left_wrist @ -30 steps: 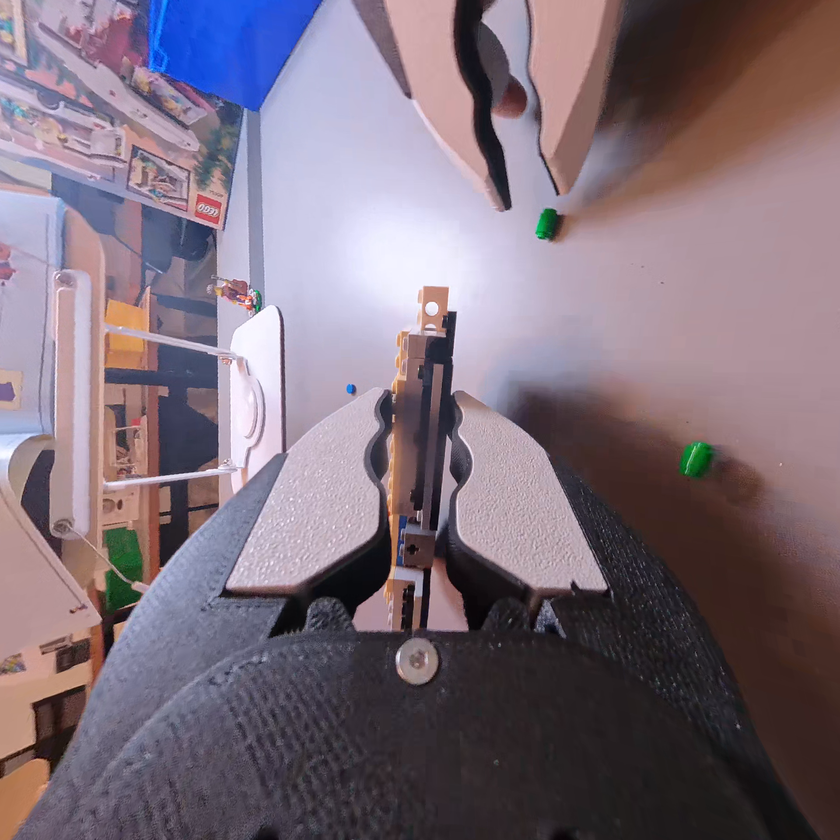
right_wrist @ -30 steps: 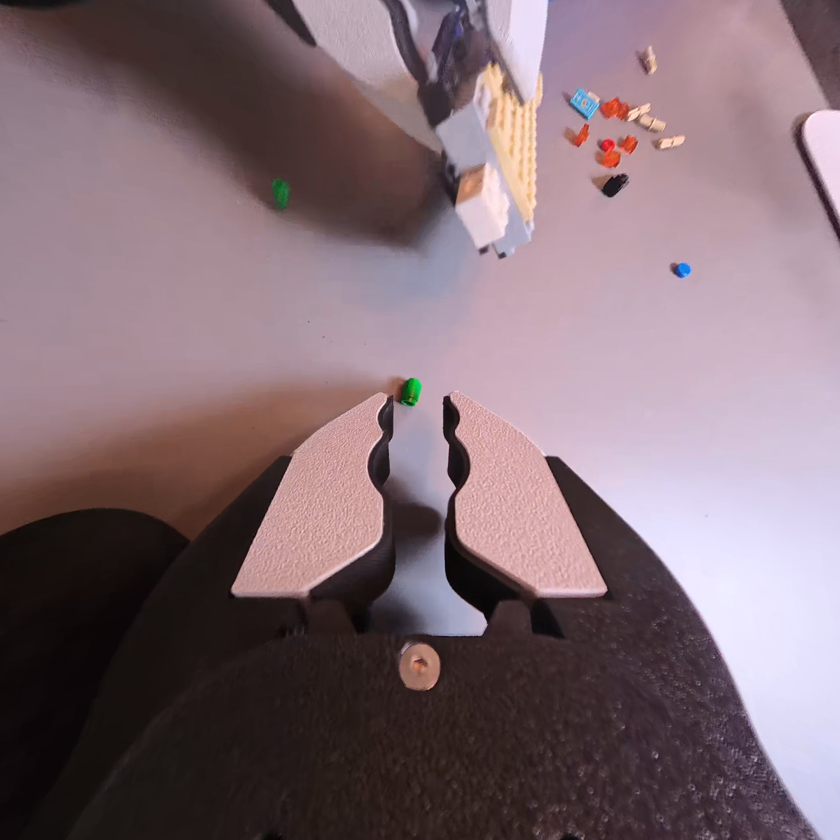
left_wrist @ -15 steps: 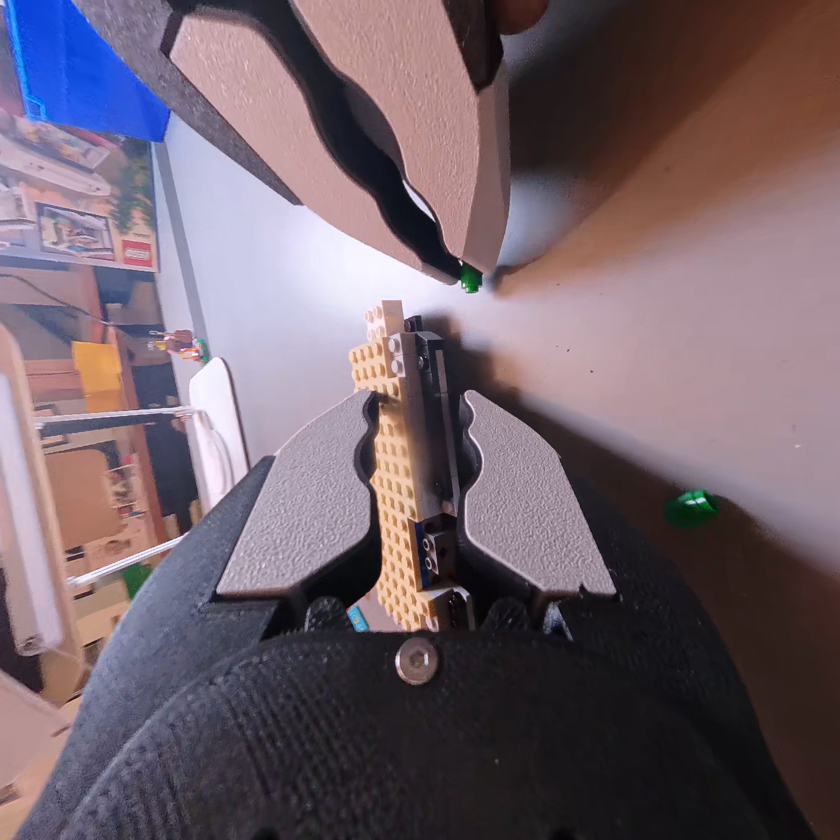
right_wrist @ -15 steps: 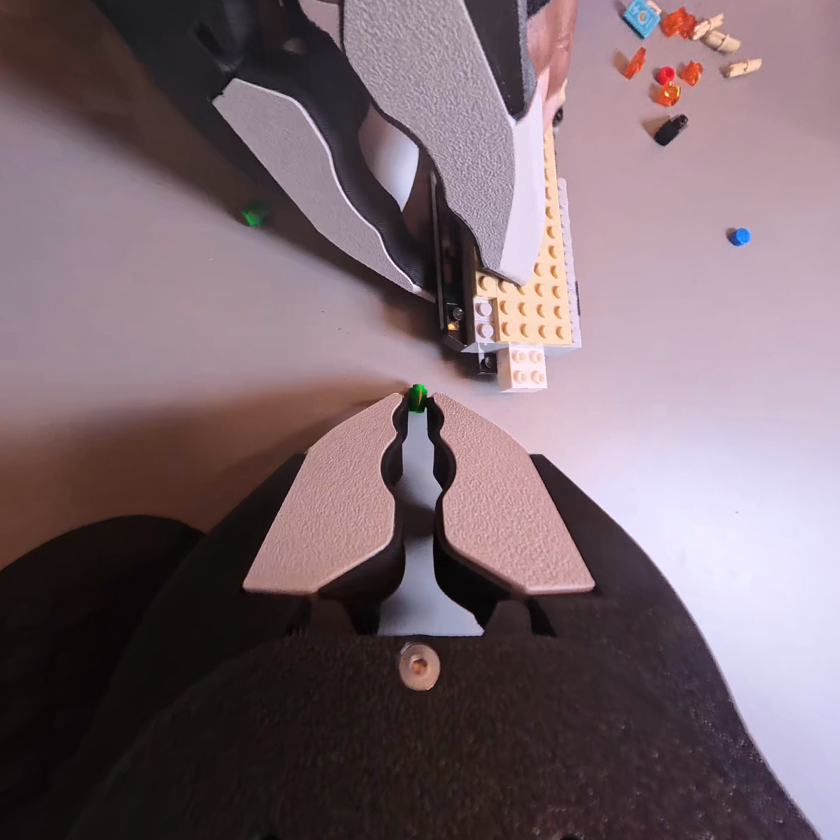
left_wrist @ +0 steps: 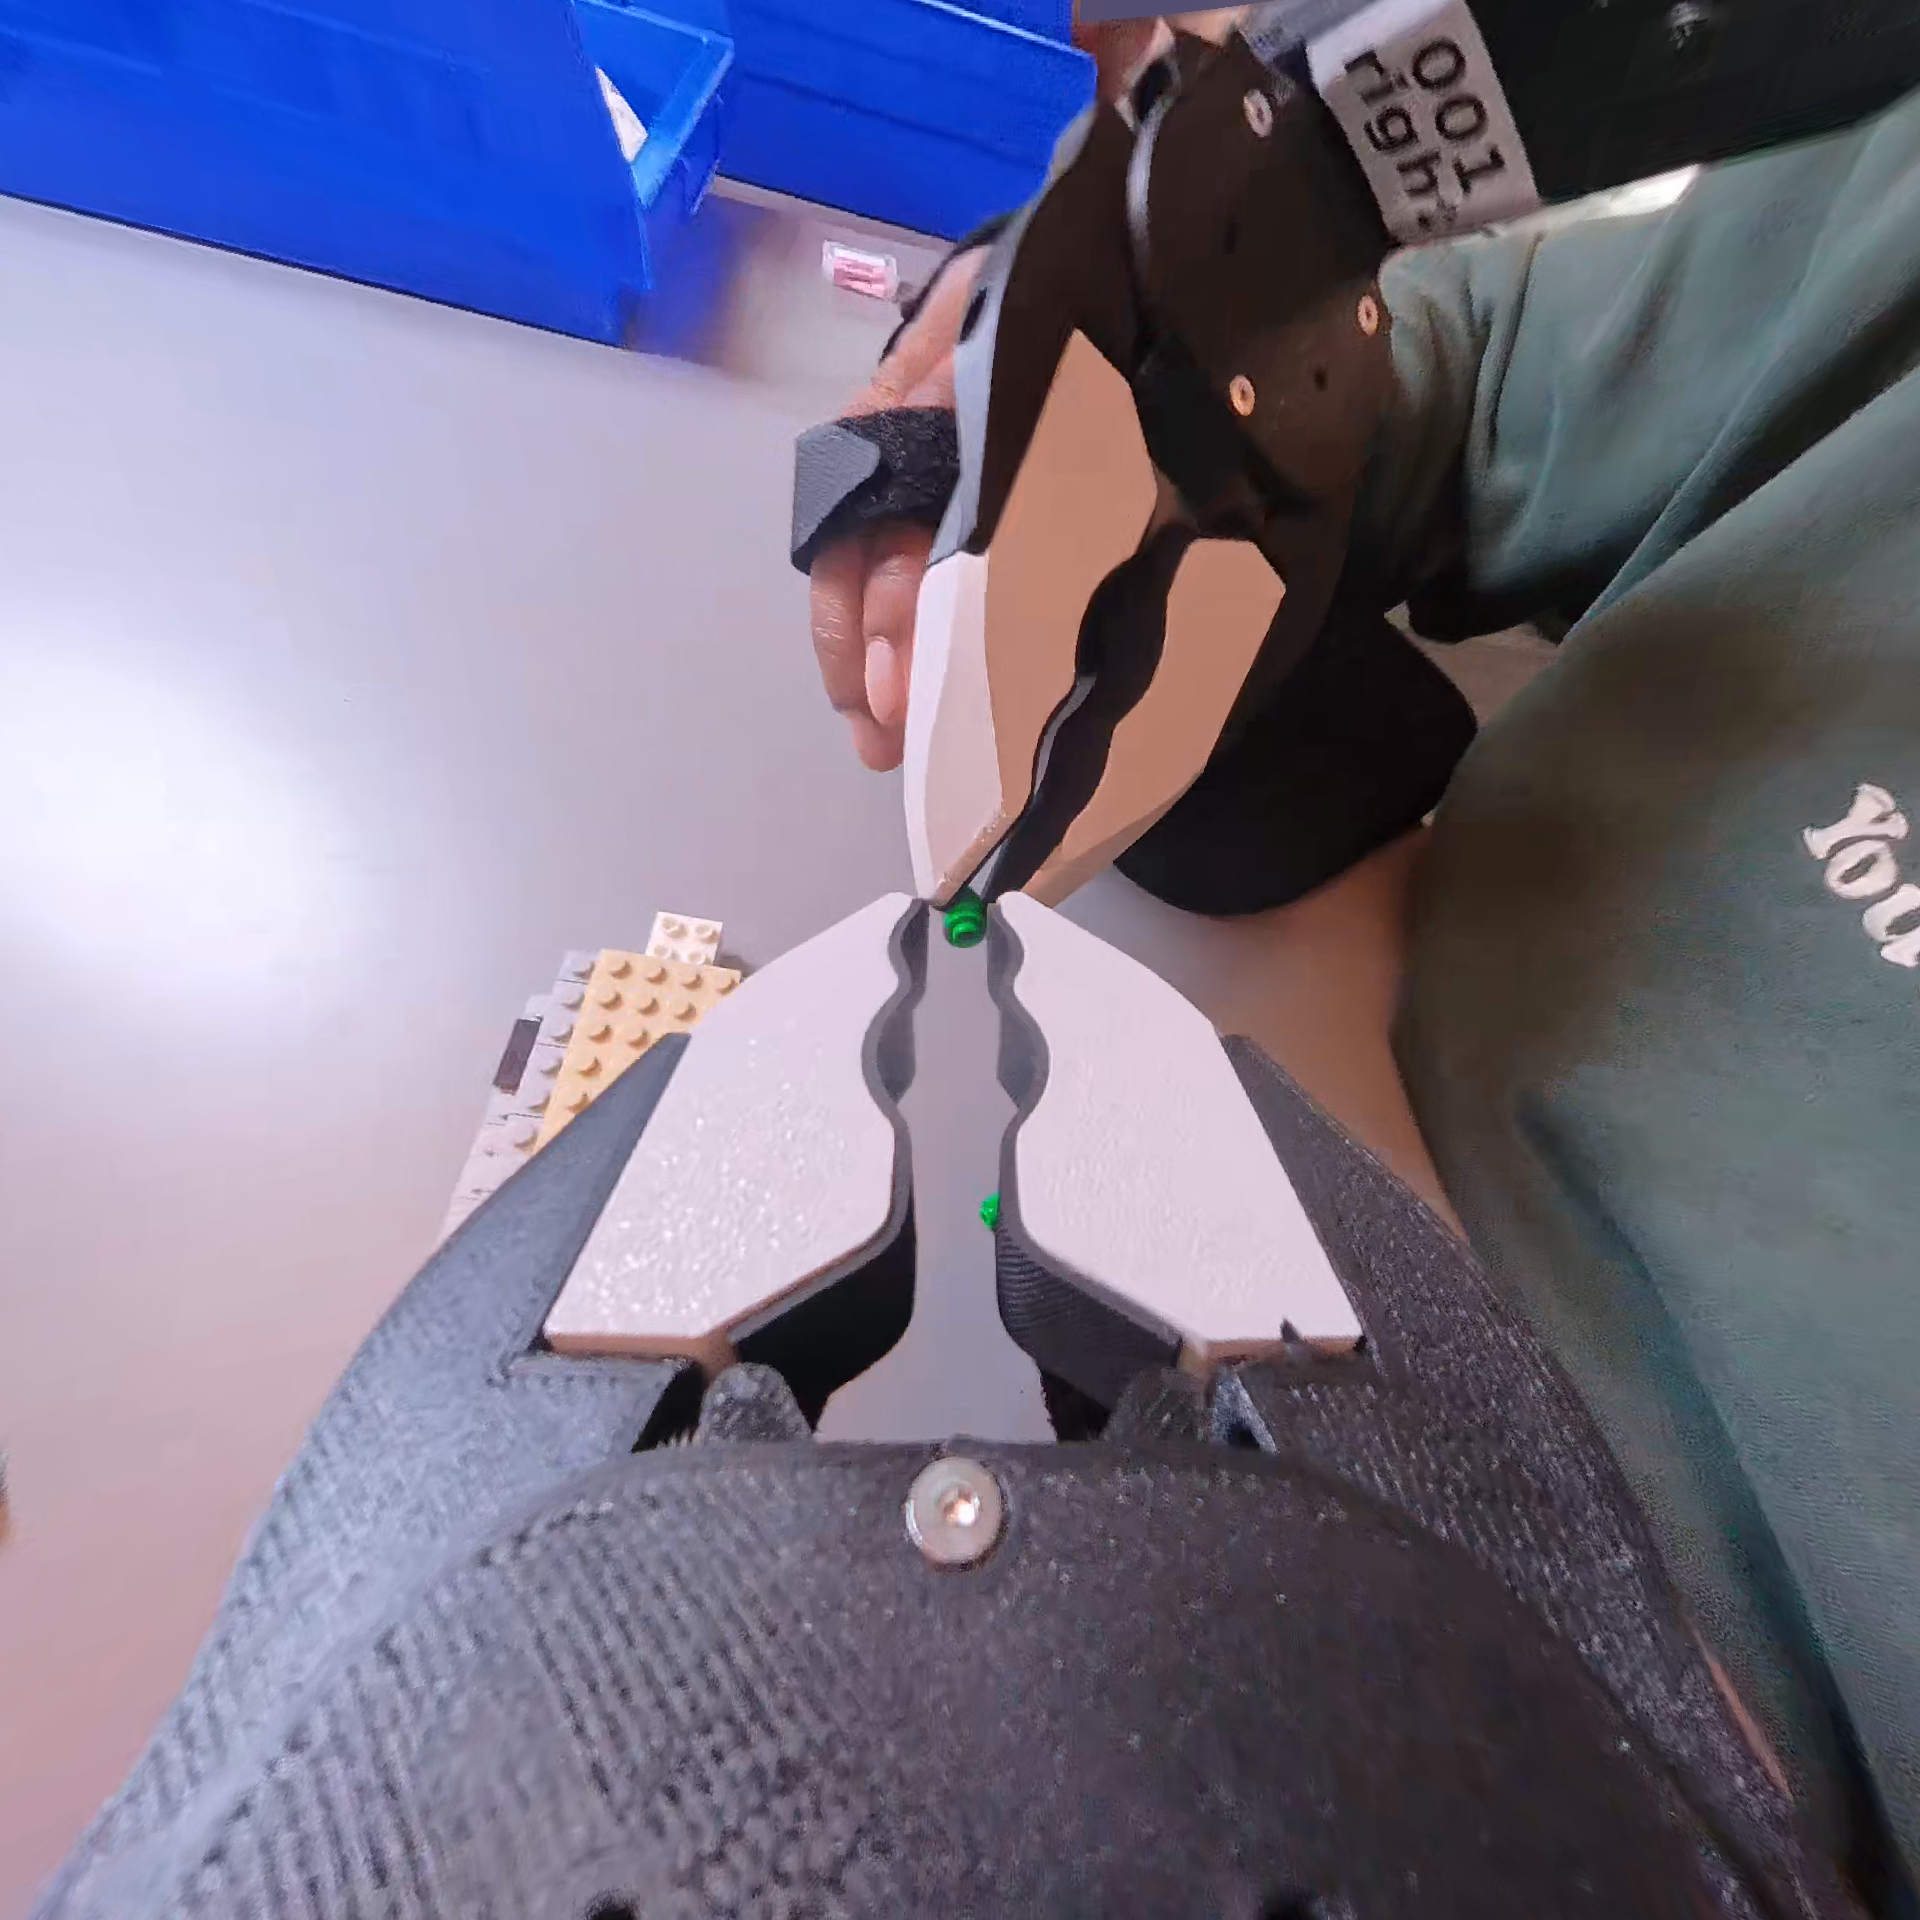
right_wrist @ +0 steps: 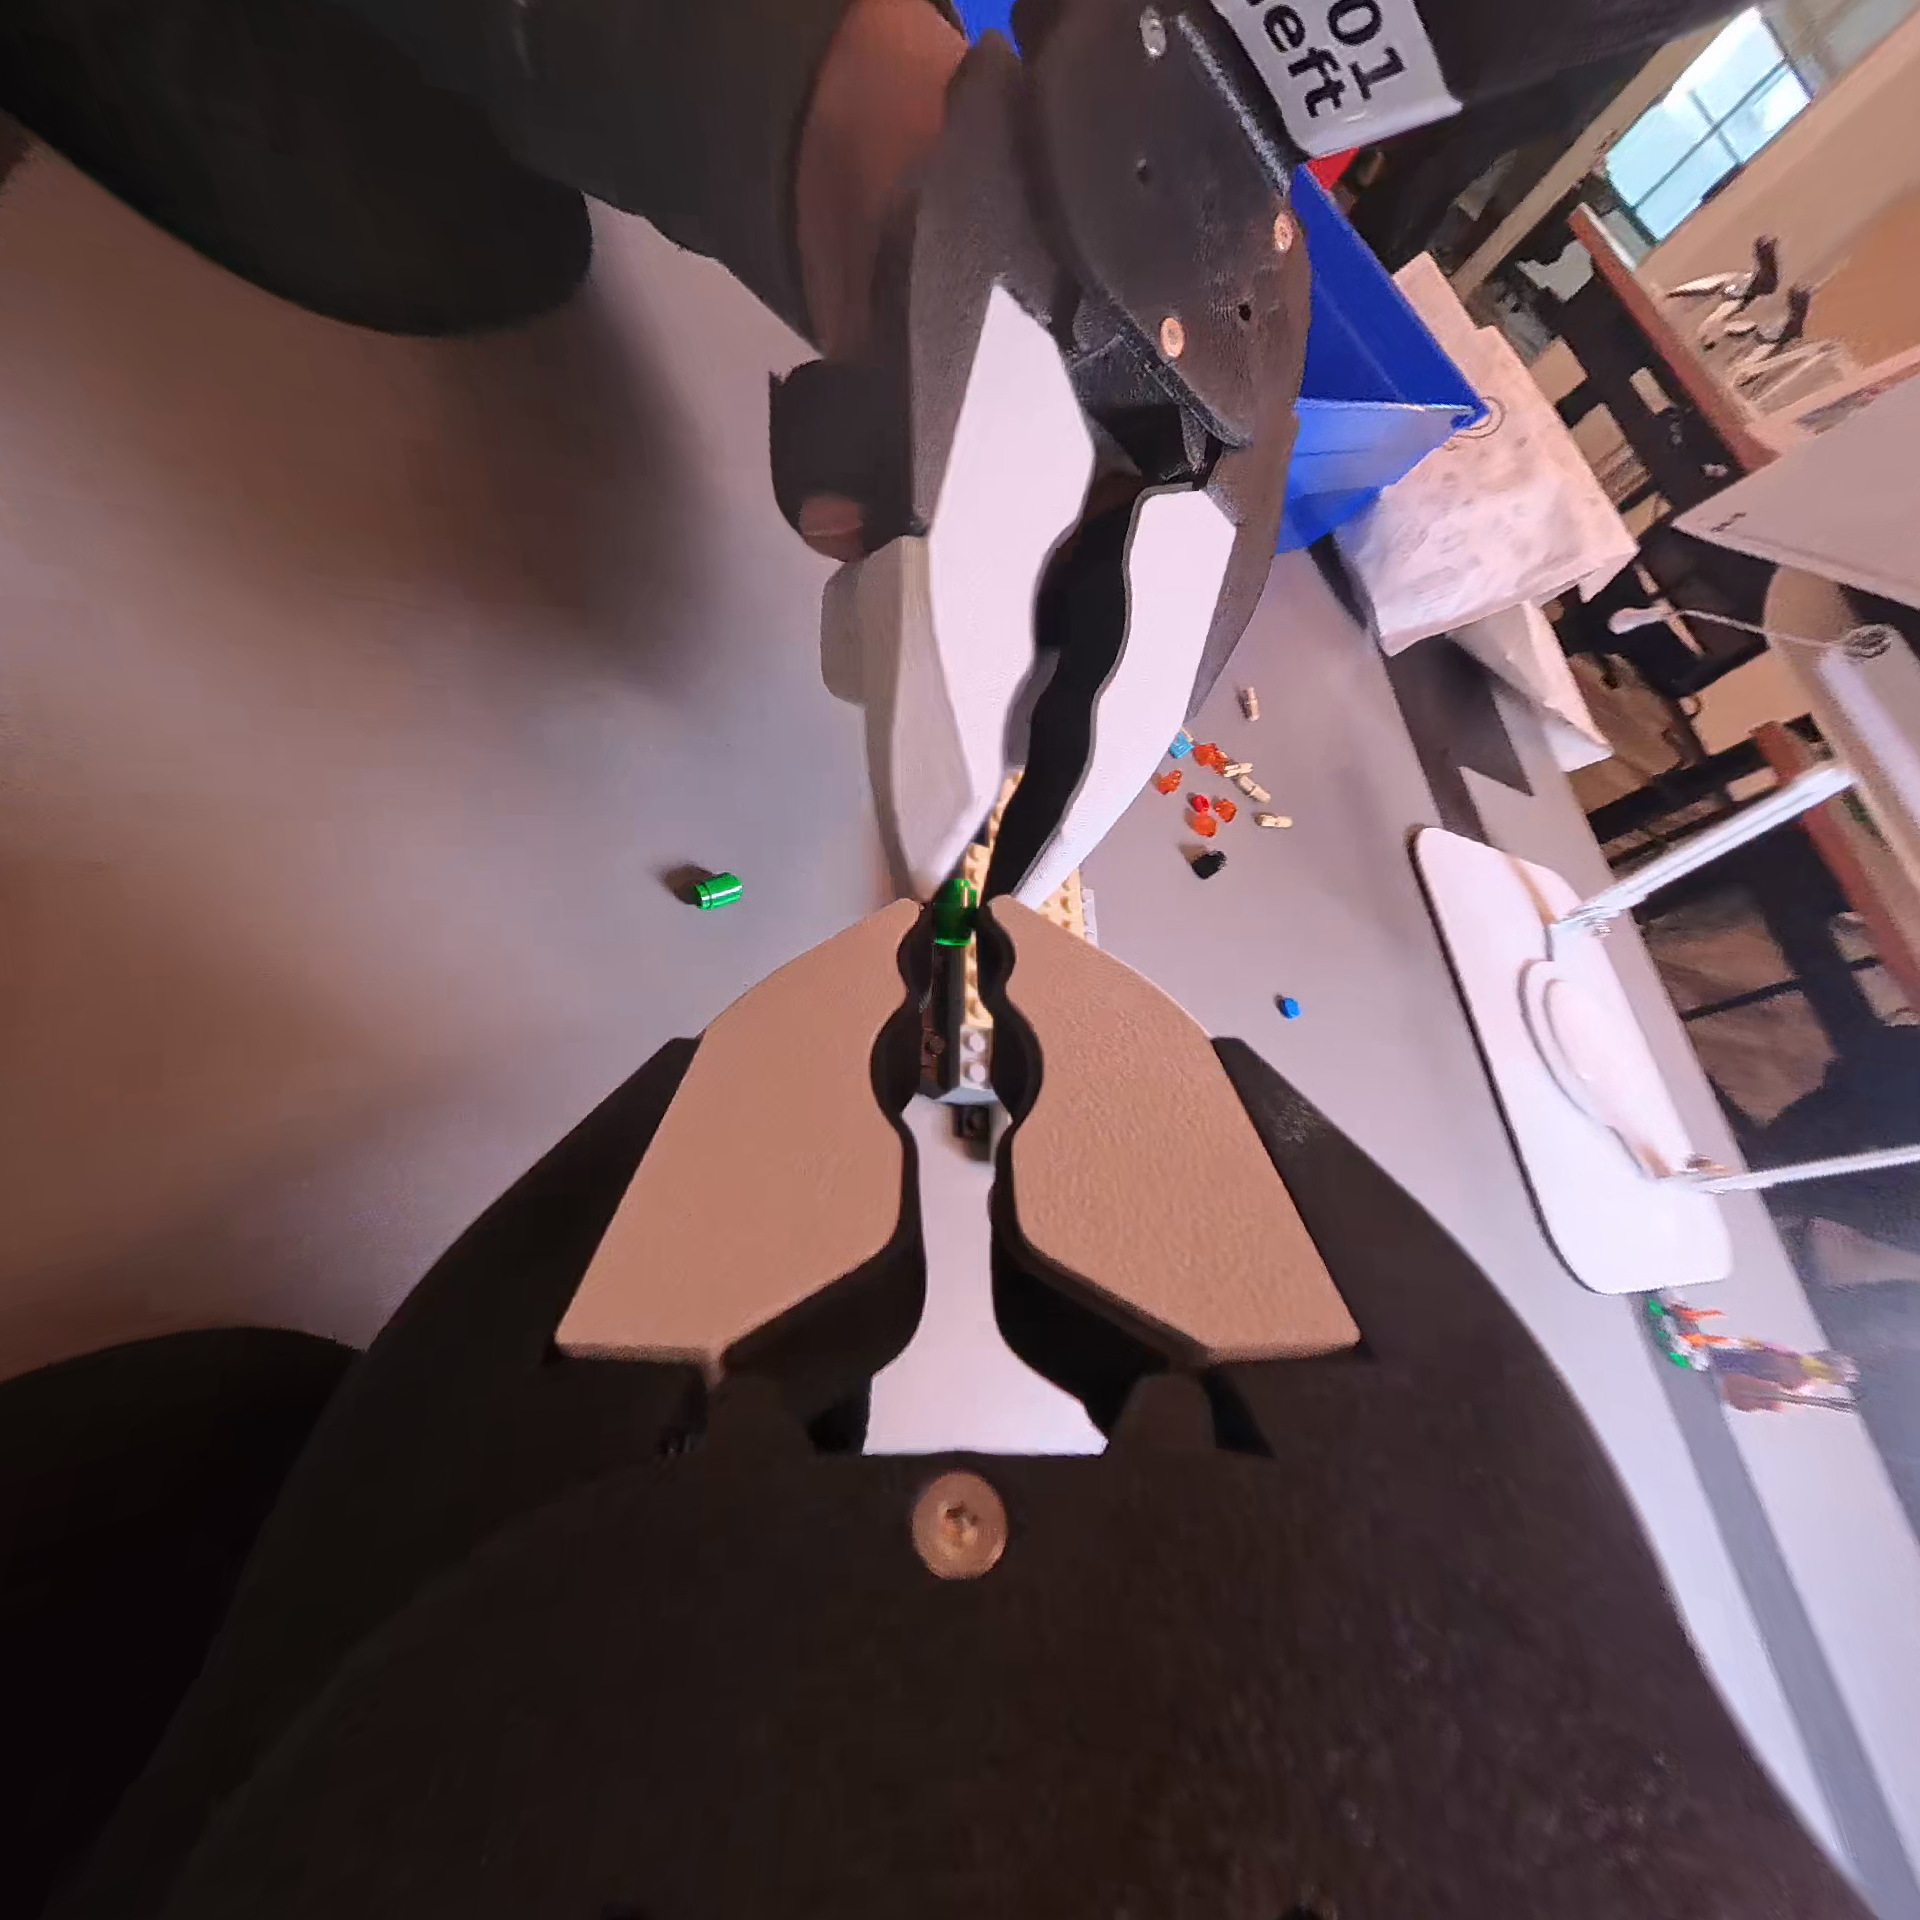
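Here, right gripper (right_wrist: 954,920) fingertips pinch small glossy green round plastic stud (right_wrist: 952,914), tip-to-tip with left gripper (left_wrist: 958,914), whose jaws stand narrow around same stud; pad contact unclear. Studded tan-and-grey brick plate assembly (left_wrist: 613,1023) lies flat on smooth grey table (left_wrist: 364,675) beneath. Second green stud (right_wrist: 715,890) loose beside. Textured fingers, wavy black inner pads.

The two tongs meet tip to tip above the table. The right tongs (right_wrist: 954,920) are pinched nearly shut, holding a small green stud (right_wrist: 952,914) at their very tips. The left tongs (left_wrist: 958,914) have their tips a little apart around that same stud, without a plain grip. A hand (left_wrist: 868,644) with a black strap shows behind the right tongs.
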Tool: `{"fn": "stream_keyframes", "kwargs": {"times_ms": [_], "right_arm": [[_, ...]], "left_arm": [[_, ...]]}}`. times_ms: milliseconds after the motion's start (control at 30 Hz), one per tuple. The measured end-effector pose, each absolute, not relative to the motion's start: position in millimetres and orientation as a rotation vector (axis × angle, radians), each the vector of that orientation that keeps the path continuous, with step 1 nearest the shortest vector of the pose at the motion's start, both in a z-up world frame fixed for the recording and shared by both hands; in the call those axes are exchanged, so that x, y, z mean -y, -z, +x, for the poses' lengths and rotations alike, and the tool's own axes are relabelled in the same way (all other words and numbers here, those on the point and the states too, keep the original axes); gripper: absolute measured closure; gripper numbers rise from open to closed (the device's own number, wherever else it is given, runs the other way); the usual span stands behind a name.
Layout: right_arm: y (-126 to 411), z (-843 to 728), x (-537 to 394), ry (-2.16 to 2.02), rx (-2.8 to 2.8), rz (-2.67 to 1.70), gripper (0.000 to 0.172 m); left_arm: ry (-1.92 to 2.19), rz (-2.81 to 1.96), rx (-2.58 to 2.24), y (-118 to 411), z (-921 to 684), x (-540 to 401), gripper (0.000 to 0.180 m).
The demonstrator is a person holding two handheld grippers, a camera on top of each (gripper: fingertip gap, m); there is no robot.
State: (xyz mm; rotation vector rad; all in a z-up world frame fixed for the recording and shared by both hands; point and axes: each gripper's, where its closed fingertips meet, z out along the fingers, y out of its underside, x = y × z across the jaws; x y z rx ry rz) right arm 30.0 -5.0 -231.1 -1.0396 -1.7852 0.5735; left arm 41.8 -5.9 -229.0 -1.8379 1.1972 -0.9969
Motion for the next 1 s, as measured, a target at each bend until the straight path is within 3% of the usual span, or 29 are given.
{"fn": "stream_keyframes", "kwargs": {"times_ms": [233, 333, 533, 667, 1000], "right_arm": [[230.6, 29.5, 6.0, -0.561, 1.778, -1.041, 0.157], [247.0, 35.3, 7.9, -0.647, 1.867, -1.168, 0.148], [290.0, 33.7, 21.8, -0.673, 2.064, -1.322, 0.147], [302.0, 23.7, 26.4, -0.657, 2.122, -1.393, 0.148], [303.4, 20.0, 25.8, -0.663, 2.162, -1.463, 0.16]], "left_arm": [[0.95, -1.858, -1.233, 225.7, 34.4, 6.4, 0.172], [0.72, -1.85, -1.27, 216.6, 13.8, -4.0, 0.172], [0.09, -1.916, -1.261, 186.2, -76.6, -29.6, 0.172], [-0.1, -2.054, -1.135, 173.8, -150.1, -31.8, 0.172], [-0.079, -2.25, -0.964, 192.8, -231.2, -22.0, 0.172]]}}
